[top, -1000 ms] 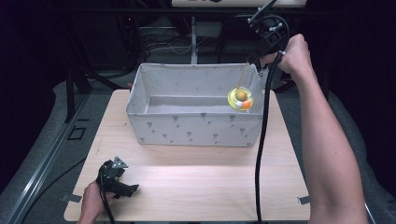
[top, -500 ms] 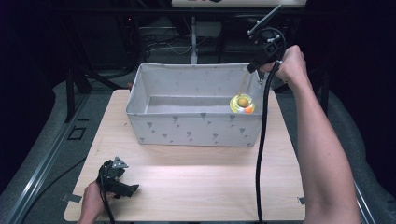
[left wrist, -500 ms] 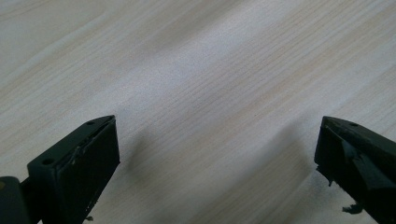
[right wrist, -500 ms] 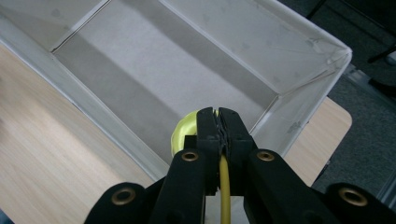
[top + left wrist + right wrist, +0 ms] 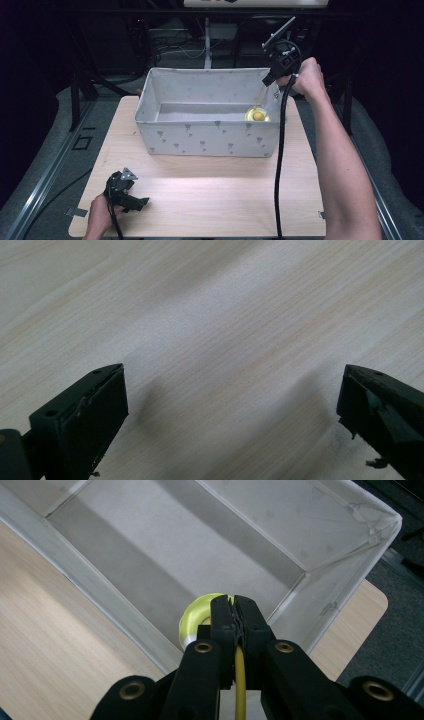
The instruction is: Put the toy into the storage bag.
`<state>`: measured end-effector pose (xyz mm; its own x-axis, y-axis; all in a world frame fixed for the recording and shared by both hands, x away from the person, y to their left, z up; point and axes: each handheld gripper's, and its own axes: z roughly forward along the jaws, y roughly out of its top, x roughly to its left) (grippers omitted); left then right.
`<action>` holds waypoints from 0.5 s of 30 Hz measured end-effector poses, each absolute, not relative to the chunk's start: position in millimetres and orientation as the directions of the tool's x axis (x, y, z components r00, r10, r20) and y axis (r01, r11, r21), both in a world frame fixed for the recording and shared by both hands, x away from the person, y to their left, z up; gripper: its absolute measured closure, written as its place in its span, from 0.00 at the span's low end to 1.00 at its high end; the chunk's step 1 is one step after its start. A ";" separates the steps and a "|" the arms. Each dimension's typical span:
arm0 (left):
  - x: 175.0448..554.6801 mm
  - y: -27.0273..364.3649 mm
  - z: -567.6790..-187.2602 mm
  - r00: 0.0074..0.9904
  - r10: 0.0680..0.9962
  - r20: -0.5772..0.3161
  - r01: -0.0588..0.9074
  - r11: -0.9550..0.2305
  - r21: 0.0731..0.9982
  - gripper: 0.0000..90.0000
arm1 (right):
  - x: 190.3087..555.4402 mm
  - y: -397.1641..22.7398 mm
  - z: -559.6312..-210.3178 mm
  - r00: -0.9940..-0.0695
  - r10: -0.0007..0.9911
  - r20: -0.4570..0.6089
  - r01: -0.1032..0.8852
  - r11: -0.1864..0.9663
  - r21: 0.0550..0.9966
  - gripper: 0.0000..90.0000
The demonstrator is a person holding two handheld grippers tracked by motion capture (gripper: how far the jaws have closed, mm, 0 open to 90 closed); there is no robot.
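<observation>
Yellow ladle hangs by its handle from my R gripper, jaws clamped on it, so its bowl dips into the fabric bin. L gripper rests on the table, jaws wide, nothing between.

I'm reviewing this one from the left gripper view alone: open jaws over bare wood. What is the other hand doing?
Observer: In the high view, the right gripper is above the far right corner of a grey fabric bin.
Operator: Is it holding anything?
Observer: Yes. The right gripper view shows its jaws shut on a thin yellow stem.
Operator: What's on the stem?
Observer: A round yellow piece with an orange centre, low inside the bin by its right wall.
Operator: And where does my gripper sit?
Observer: The left gripper is at the near left corner of the table, well apart from the bin.
</observation>
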<state>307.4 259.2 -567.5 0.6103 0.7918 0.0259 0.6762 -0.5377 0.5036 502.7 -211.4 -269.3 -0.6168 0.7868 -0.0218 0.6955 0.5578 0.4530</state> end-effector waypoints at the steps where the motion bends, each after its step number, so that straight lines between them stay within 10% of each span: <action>1: 306.9 259.2 -567.2 0.613 0.789 0.028 0.675 -0.542 0.501 0.00 | 502.8 -212.0 -271.0 -0.616 0.787 -0.027 0.698 0.562 0.444 0.98; 15: 306.9 260.8 -566.9 0.609 0.793 0.026 0.676 -0.535 0.507 0.00 | 506.2 -212.4 -290.5 -0.616 0.788 -0.015 0.708 0.562 0.428 0.98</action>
<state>306.9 260.8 -566.9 0.6086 0.7930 0.0255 0.6760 -0.5352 0.5065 506.2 -212.4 -290.5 -0.6156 0.7879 -0.0150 0.7083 0.5616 0.4278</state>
